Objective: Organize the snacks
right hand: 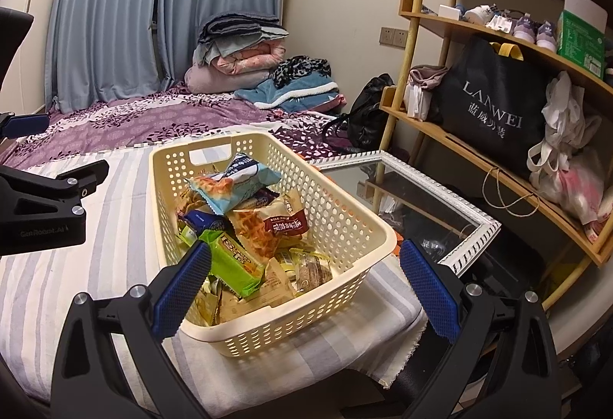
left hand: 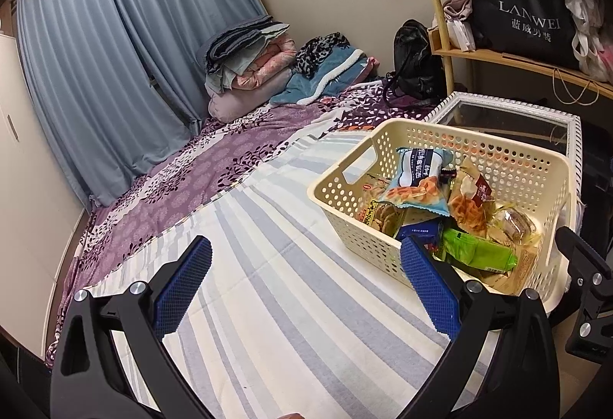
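Note:
A cream perforated basket (left hand: pixel 345 216) (right hand: pixel 345 227) stands on the striped cloth at the bed's right edge. It holds several snack packets: a light blue packet (left hand: pixel 419 181) (right hand: pixel 237 185) on top, a brown waffle packet (left hand: pixel 469 204) (right hand: pixel 268 223) and a green packet (left hand: pixel 479 252) (right hand: pixel 233 262). My left gripper (left hand: pixel 306 285) is open and empty, low over the cloth just left of the basket. My right gripper (right hand: pixel 304 288) is open and empty, straddling the basket's near right corner. The left gripper's body also shows at the left of the right wrist view (right hand: pixel 42 208).
A white-framed glass table (left hand: pixel 505 116) (right hand: pixel 421 204) stands right of the bed. A wooden shelf (right hand: pixel 479 150) with a black bag (right hand: pixel 494 101) is behind it. Folded bedding (left hand: pixel 249 74) (right hand: pixel 237 55) and a black handbag (left hand: pixel 415 62) lie at the far end. Striped cloth (left hand: pixel 268 304) spreads left.

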Motion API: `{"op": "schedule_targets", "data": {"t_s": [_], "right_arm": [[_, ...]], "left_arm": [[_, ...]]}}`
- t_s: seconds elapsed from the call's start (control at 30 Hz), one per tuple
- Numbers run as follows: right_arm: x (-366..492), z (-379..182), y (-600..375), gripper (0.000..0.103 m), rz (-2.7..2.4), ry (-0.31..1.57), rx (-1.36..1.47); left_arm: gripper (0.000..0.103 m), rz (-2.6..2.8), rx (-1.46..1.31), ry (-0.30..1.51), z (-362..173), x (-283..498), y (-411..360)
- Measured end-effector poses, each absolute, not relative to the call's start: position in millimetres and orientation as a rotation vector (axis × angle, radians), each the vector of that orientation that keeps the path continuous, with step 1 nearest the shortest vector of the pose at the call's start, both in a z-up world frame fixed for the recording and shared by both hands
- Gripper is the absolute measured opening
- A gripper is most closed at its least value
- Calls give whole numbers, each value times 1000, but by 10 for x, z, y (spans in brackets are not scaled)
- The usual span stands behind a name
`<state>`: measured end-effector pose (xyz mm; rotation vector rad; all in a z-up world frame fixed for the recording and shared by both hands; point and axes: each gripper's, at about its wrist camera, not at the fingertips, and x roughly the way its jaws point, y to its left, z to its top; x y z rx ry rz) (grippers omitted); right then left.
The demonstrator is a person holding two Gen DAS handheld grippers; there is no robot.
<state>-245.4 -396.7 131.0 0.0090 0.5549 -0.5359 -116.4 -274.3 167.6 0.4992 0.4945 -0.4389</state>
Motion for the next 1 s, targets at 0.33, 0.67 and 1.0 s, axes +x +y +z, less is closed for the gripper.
{"op": "schedule_targets", "data": {"t_s": [0.33, 0.67, 1.0], "right_arm": [[-2418, 1230, -4033, 98, -537, 575, 31], [-2365, 1213, -3978, 98, -529, 587, 21], [-2307, 1262, -3832, 98, -509, 590, -8]], "left_arm": [[100, -476, 511, 507, 1594, -1131, -2845], [100, -484, 508, 498, 1568, -1130, -2822], [100, -469, 476, 536, 1554, -1042, -2683]]}}
